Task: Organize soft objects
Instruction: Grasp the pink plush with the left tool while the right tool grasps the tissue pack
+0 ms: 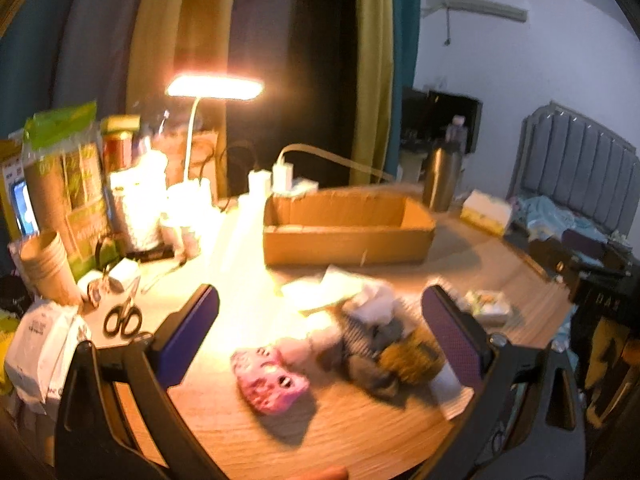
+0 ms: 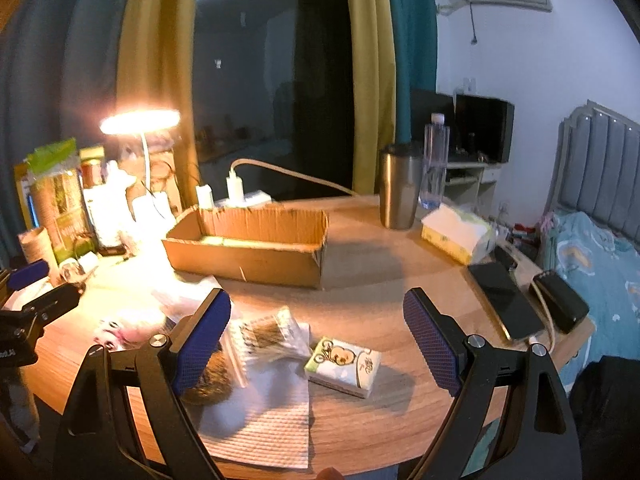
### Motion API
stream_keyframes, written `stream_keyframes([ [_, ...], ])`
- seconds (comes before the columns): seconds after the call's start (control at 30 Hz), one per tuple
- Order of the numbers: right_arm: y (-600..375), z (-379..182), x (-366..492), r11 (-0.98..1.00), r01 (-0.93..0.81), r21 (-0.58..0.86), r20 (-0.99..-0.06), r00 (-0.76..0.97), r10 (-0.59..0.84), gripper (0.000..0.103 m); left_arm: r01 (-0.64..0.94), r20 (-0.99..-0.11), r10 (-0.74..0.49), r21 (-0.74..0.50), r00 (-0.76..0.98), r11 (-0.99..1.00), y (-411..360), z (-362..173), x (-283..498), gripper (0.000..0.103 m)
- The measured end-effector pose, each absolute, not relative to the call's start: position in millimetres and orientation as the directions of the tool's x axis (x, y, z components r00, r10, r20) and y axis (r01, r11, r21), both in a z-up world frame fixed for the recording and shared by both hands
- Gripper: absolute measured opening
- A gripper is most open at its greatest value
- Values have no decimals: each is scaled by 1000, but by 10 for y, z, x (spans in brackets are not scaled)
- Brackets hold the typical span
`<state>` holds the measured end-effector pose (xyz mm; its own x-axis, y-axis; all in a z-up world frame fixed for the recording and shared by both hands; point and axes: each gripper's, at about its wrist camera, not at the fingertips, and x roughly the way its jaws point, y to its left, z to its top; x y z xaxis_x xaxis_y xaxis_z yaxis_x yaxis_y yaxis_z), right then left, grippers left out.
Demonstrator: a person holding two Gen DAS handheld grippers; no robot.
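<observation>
A heap of soft things lies on the round wooden table (image 1: 320, 432): a pink patterned sock (image 1: 270, 378), grey and striped cloths (image 1: 360, 336) and a brown fuzzy piece (image 1: 412, 356). My left gripper (image 1: 320, 336) hangs open above and in front of the heap, holding nothing. In the right wrist view my right gripper (image 2: 318, 344) is open over a small tissue pack (image 2: 344, 366), a bag of cotton swabs (image 2: 268, 334), a white cloth (image 2: 264, 424) and the brown fuzzy piece (image 2: 208, 384). An open cardboard box (image 2: 248, 246) stands behind, also seen as the box (image 1: 348, 228).
A lit desk lamp (image 1: 214, 88), paper cups (image 1: 48, 268), scissors (image 1: 122, 320) and packets crowd the table's left side. A steel tumbler (image 2: 398, 186), water bottle (image 2: 434, 164), tissue box (image 2: 456, 232), phone (image 2: 506, 300) and power bank (image 2: 560, 304) sit on the right. A bed (image 2: 600, 256) lies beyond.
</observation>
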<state>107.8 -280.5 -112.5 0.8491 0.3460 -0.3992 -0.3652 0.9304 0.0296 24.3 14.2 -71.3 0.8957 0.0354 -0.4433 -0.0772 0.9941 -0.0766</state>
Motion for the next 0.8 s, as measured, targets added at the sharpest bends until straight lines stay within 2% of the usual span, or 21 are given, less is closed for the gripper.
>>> stream_keyframes([
  [0.43,-2822,-1676,1636,947,-319,42,-536,793,290,91,-214,-647,118,-71,753,974,502,-1497,552,101],
  [0.57,-2864,-1819,1793,951,-301,71,-576,766,286,91,-233,-684,132,-58,717,971,552,-1612,677,100],
  [0.6,-2865,-1844,1812,950,-302,76,-583,760,288,91,-232,-695,130,-54,708,971,555,-1643,704,97],
  [0.63,-2865,-1877,1842,950,-302,80,-593,752,289,91,-234,-708,135,-45,693,971,554,-1686,735,87],
  [0.67,-2859,-1914,1868,950,-303,82,-602,744,289,91,-236,-720,137,-38,680,971,551,-1724,757,82],
  [0.8,-2837,-2002,1917,948,-305,95,-631,718,295,91,-242,-767,118,-50,630,969,590,-1856,844,73],
])
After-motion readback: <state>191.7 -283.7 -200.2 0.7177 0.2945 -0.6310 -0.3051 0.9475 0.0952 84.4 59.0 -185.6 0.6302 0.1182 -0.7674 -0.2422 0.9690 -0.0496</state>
